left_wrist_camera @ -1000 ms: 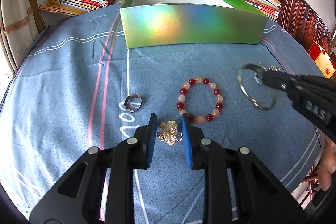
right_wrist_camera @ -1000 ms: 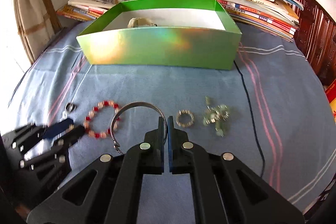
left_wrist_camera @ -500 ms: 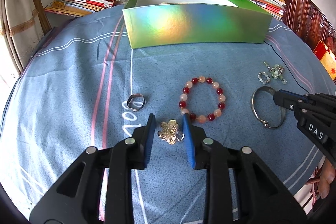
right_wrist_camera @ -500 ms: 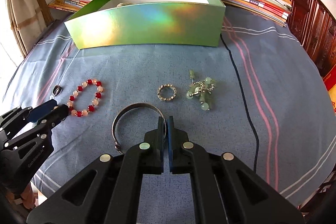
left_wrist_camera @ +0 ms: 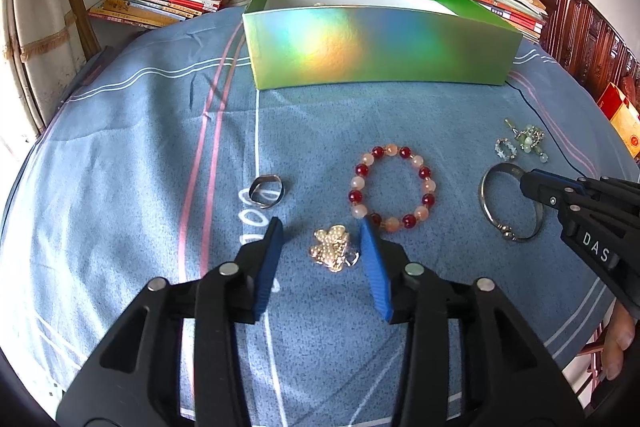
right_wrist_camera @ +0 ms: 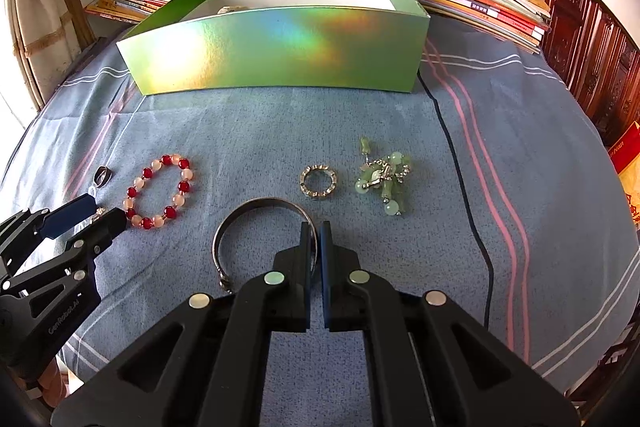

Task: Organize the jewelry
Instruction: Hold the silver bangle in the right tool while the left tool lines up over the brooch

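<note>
My left gripper (left_wrist_camera: pixel 320 233) is open, its blue pads either side of a gold pearl brooch (left_wrist_camera: pixel 333 253) lying on the blue cloth, not touching it. A red and pink bead bracelet (left_wrist_camera: pixel 392 187) lies just beyond, and a bent silver ring (left_wrist_camera: pixel 266 190) to the left. My right gripper (right_wrist_camera: pixel 316 235) is shut on a silver bangle (right_wrist_camera: pixel 256 211) that lies low on the cloth; the bangle also shows in the left wrist view (left_wrist_camera: pixel 490 205). A small crystal ring (right_wrist_camera: pixel 319 182) and a green bead charm (right_wrist_camera: pixel 382 179) lie ahead of it.
A shiny green open box (left_wrist_camera: pixel 380 43) stands at the back of the cloth, something pale inside (right_wrist_camera: pixel 232 9). Stacks of books (left_wrist_camera: pixel 160 3) lie behind it on both sides. A black cord (right_wrist_camera: pixel 452 155) runs down the cloth on the right. Dark wooden furniture (right_wrist_camera: pixel 600 39) stands far right.
My left gripper's jaws have opened wider around the brooch. My right gripper has lowered the bangle from the air down onto the cloth and still holds it.
</note>
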### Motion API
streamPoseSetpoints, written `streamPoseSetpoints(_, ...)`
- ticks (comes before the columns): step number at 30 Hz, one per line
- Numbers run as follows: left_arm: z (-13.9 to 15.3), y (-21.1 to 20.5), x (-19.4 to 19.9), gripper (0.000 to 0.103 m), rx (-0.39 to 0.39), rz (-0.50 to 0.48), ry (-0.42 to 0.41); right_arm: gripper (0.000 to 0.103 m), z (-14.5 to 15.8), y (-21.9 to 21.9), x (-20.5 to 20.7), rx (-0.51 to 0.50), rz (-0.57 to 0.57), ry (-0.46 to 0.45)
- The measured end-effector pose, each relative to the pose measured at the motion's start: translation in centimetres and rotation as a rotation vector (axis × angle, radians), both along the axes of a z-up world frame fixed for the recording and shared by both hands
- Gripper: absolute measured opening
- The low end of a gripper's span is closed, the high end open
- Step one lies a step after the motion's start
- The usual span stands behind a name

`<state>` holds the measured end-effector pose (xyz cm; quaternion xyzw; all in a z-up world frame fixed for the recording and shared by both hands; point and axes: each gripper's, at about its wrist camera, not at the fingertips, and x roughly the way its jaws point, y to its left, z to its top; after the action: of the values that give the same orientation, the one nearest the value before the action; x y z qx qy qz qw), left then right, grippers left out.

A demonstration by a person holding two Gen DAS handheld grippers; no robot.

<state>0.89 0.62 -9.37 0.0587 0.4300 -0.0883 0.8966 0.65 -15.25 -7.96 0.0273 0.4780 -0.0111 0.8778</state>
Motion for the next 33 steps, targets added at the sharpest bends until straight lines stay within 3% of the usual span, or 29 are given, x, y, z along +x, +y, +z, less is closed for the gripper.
streamPoseSetpoints(20,-0.06,0.18,-0.23,0.045,-0.004,-0.003,0.0,0.005,0.07,0.08,0.01,0.004,-0.007,-0.003)
streamPoseSetpoints(25,-0.05,0.23,-0.21,0.051,-0.002,0.005,0.004,0.006,0.09,0.02,0.03,0.01,-0.006,-0.003)
streamPoseSetpoints(29,-0.01,0.2,-0.13,0.054,-0.006,0.001,0.013,0.018,0.11,0.05,0.04,0.032,0.009,-0.005)
streamPoseSetpoints(33,-0.02,-0.08,-0.24,0.054,-0.004,-0.01,0.014,0.018,0.12,0.39,0.05,0.017,0.015,-0.009)
